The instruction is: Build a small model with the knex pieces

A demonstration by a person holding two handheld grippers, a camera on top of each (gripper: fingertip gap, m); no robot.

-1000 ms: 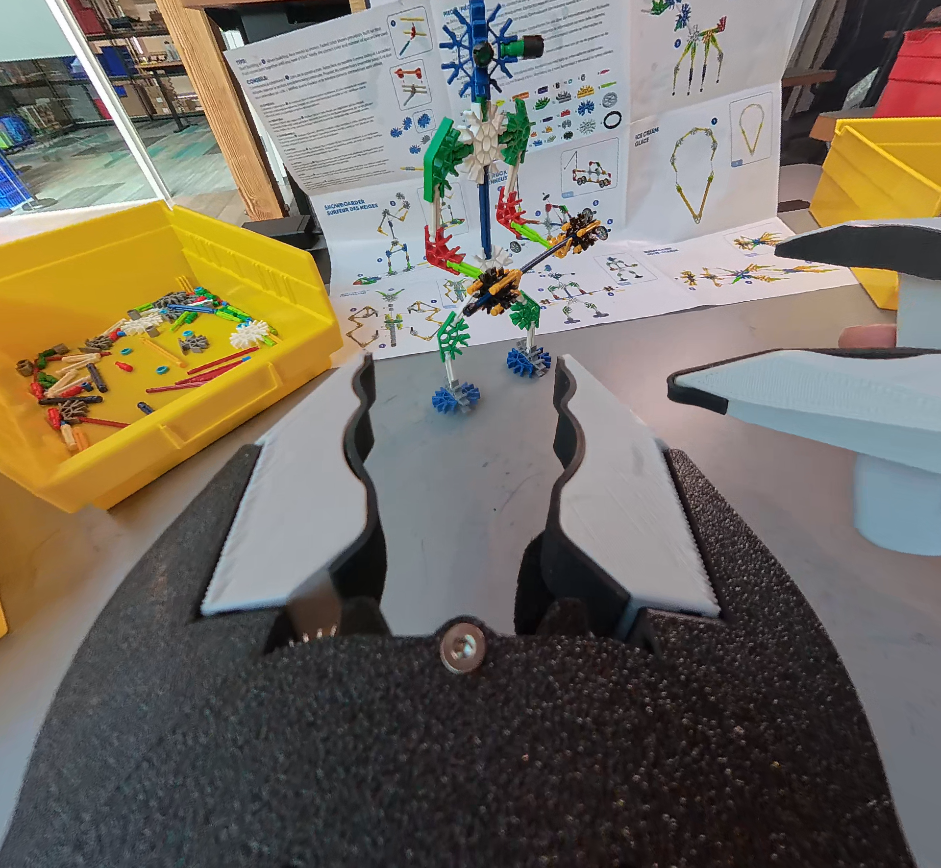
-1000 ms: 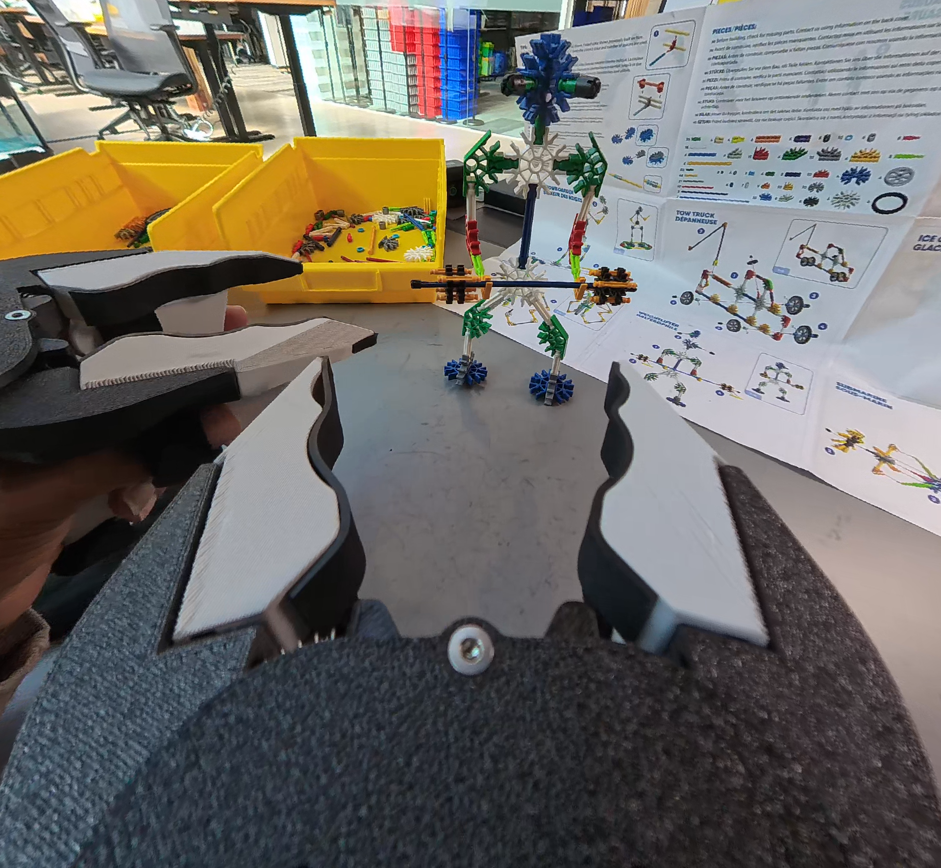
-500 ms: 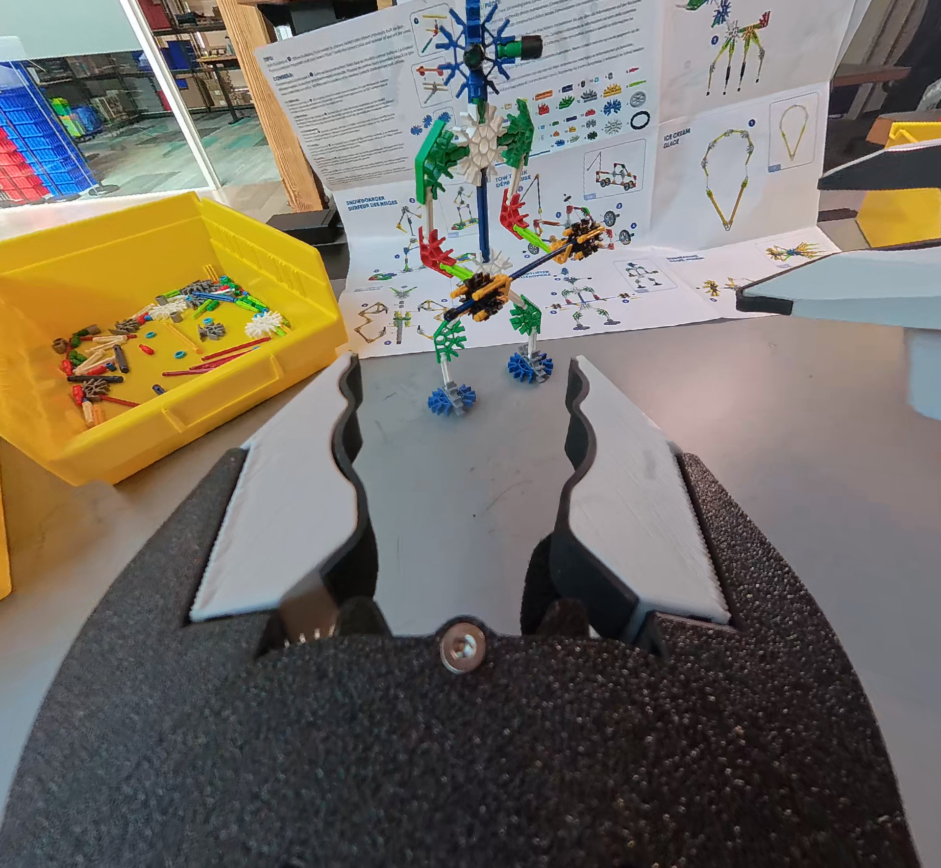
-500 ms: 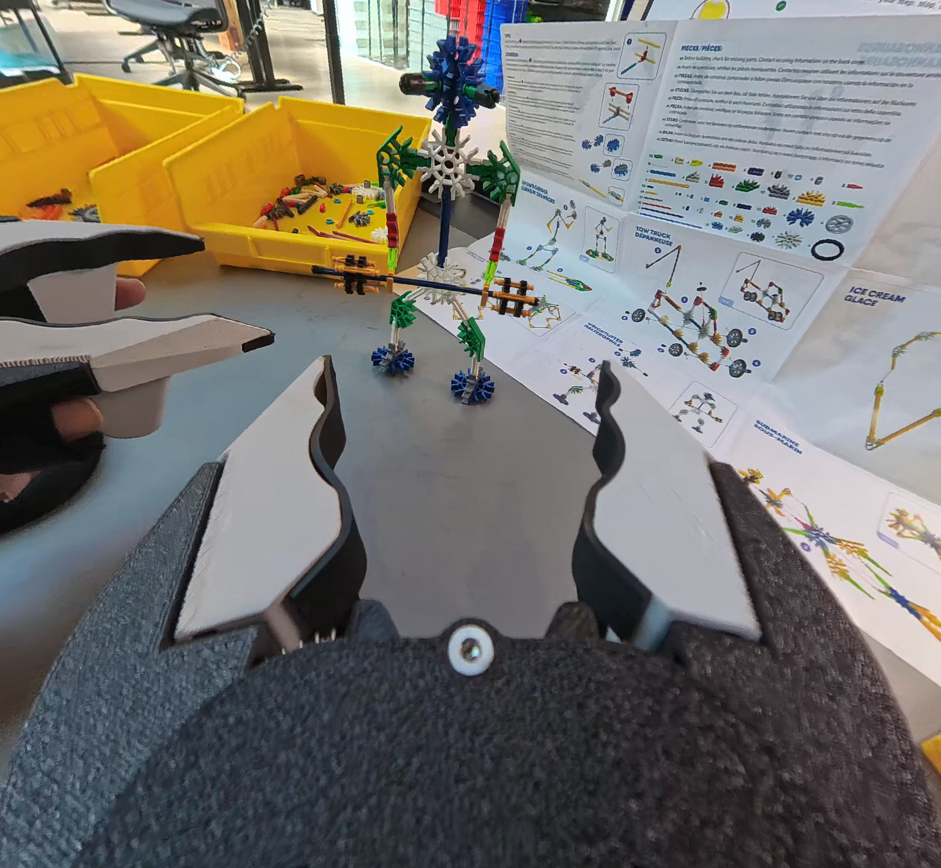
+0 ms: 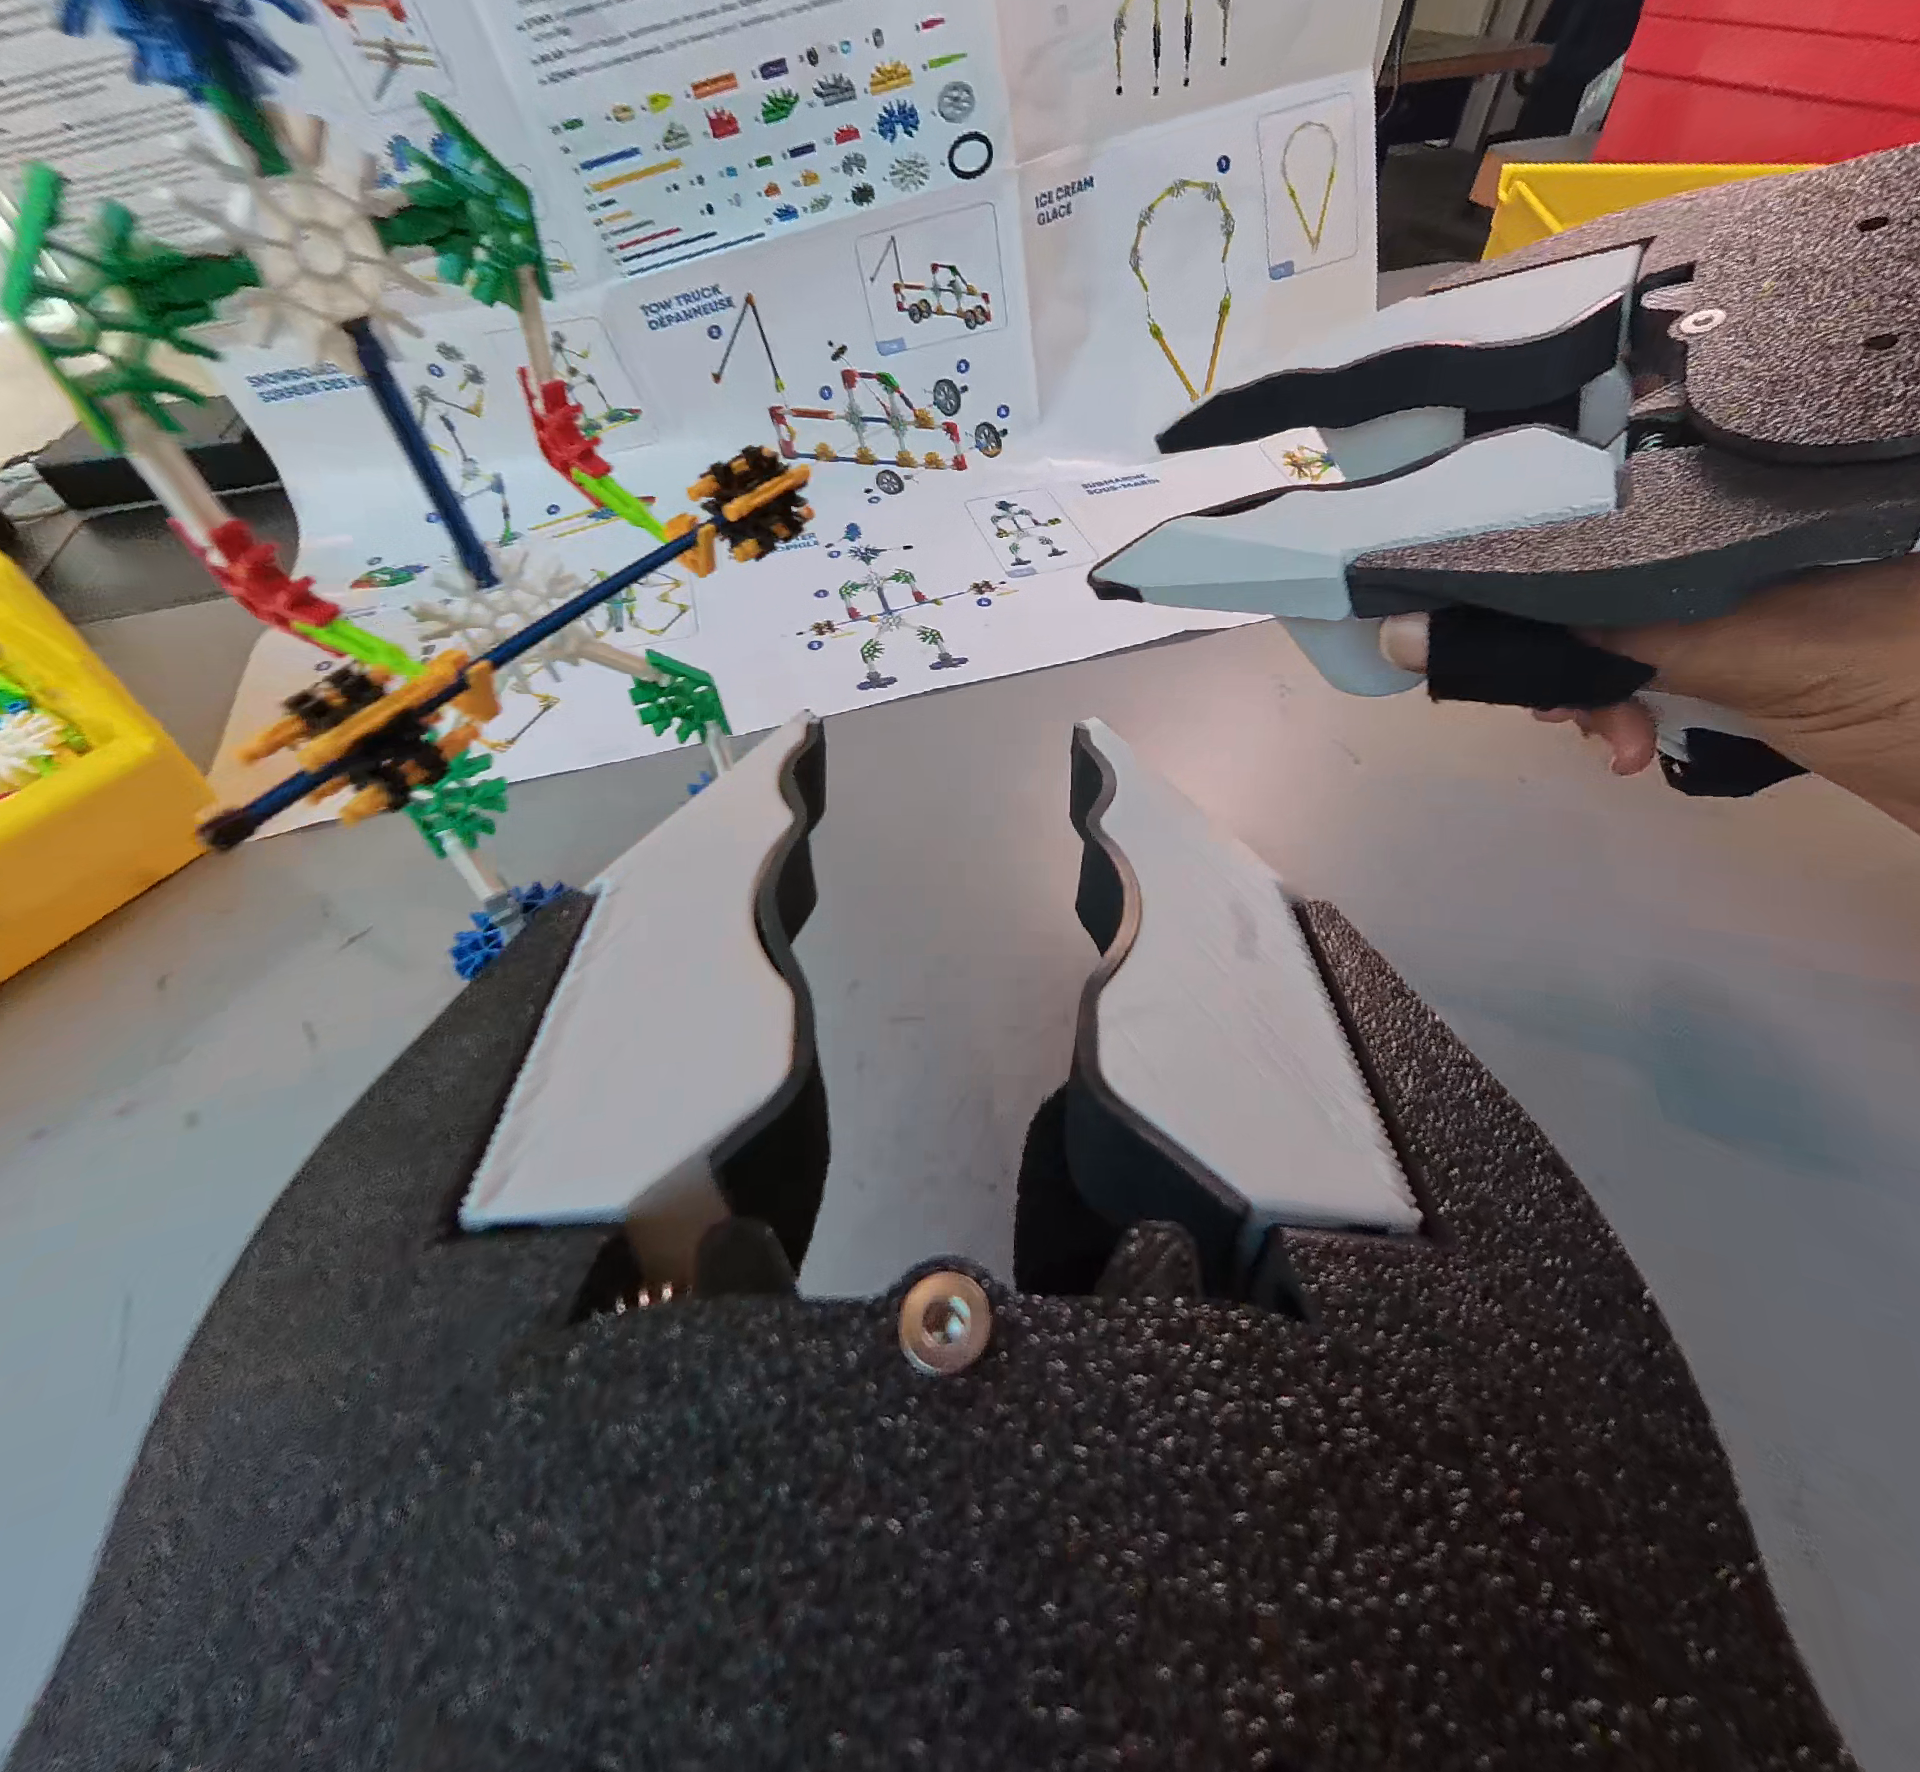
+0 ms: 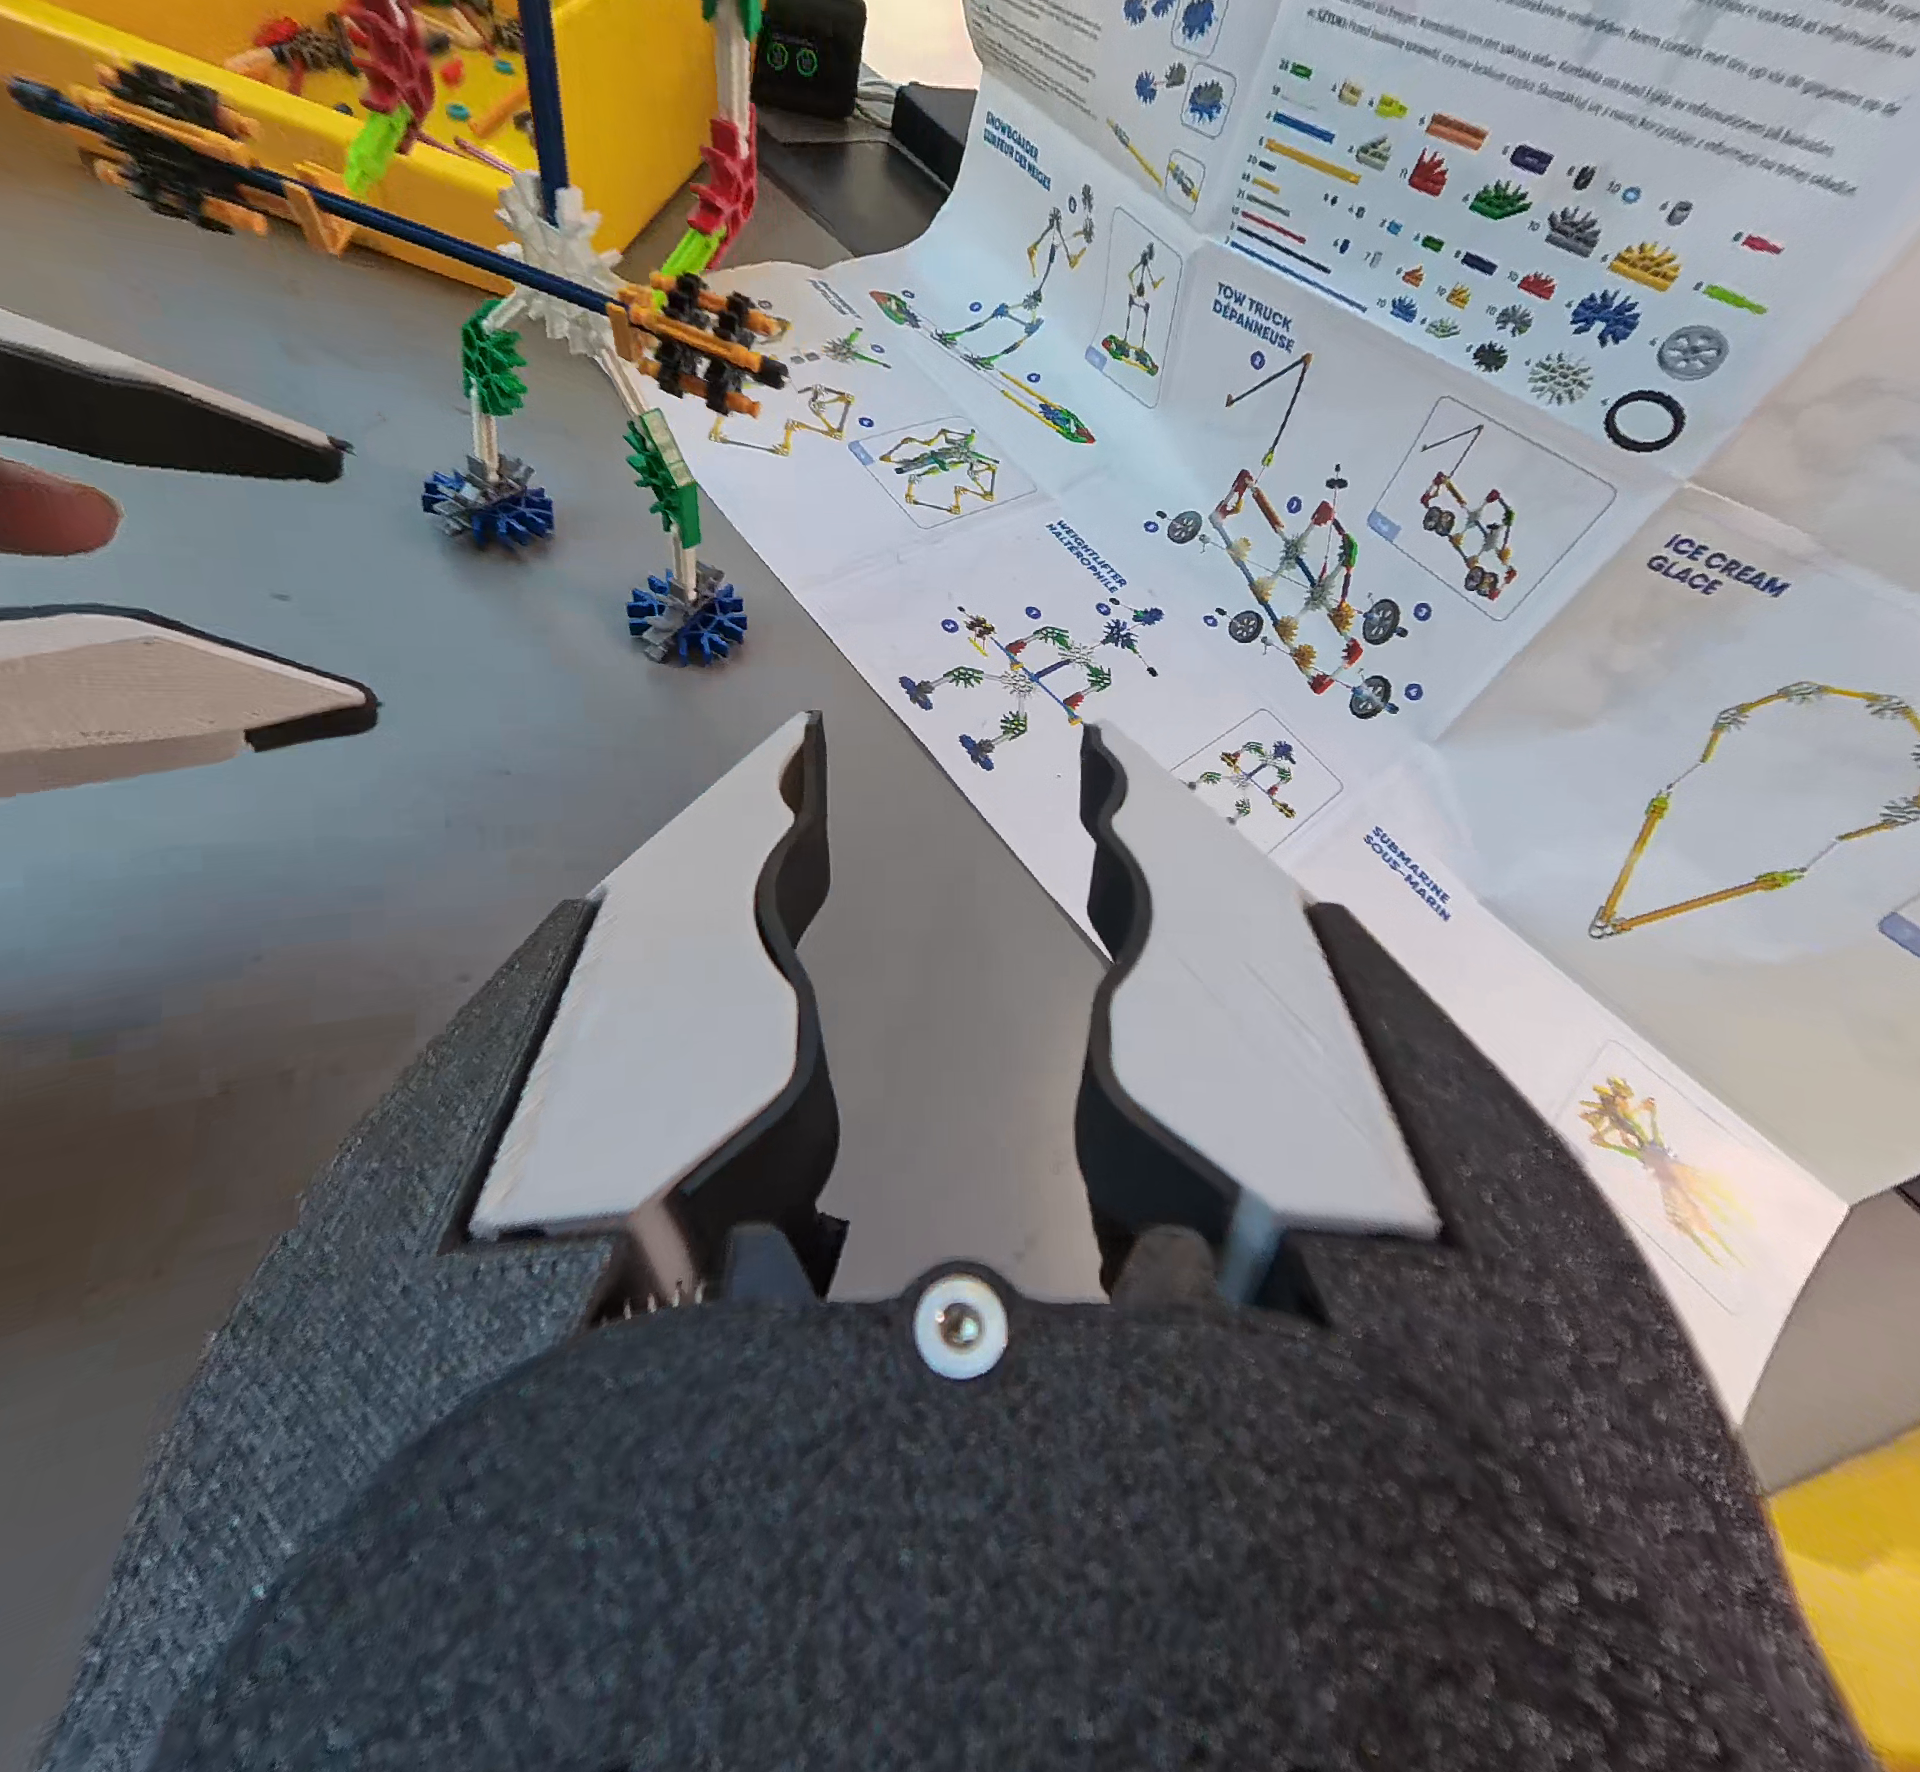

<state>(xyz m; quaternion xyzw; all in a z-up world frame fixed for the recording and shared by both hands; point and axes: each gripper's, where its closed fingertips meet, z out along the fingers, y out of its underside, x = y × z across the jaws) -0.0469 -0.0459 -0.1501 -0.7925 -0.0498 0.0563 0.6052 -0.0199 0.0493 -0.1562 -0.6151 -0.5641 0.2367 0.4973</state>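
Both my grippers are empty: the left gripper (image 5: 940, 735) has its jaws parted about halfway over bare grey tabletop (image 5: 1351, 891), and the right gripper (image 6: 951, 730) is spread about as wide, its tips over the near edge of the unfolded instruction sheet (image 6: 1351, 372). Nearest to both is the rod-and-connector figure (image 5: 499, 600), standing upright on two blue snowflake feet (image 6: 686, 616) just ahead and to the left of my left fingertips; one foot is partly hidden behind my left finger, and I can't tell whether they touch. The figure looks light and spindly: thin plastic rods snapped into flat connectors, top-heavy, with a long dark-blue crossbar (image 6: 416, 231) carrying an orange-and-black cluster at each end. I judge it would tip at a nudge and pop apart if squeezed on a joint. The stiffest hold looks to be the blue central rod (image 6: 535, 39) or the white hub at the waist (image 6: 556, 252), not the dangling arms. That crossbar sticks out towards me and would snag a finger coming in low. A yellow bin of loose pieces (image 6: 582, 8) sits behind the figure, the sheet curves up behind and to the right, and a red bin (image 5: 1766, 49) and another yellow one lie further right, well apart.
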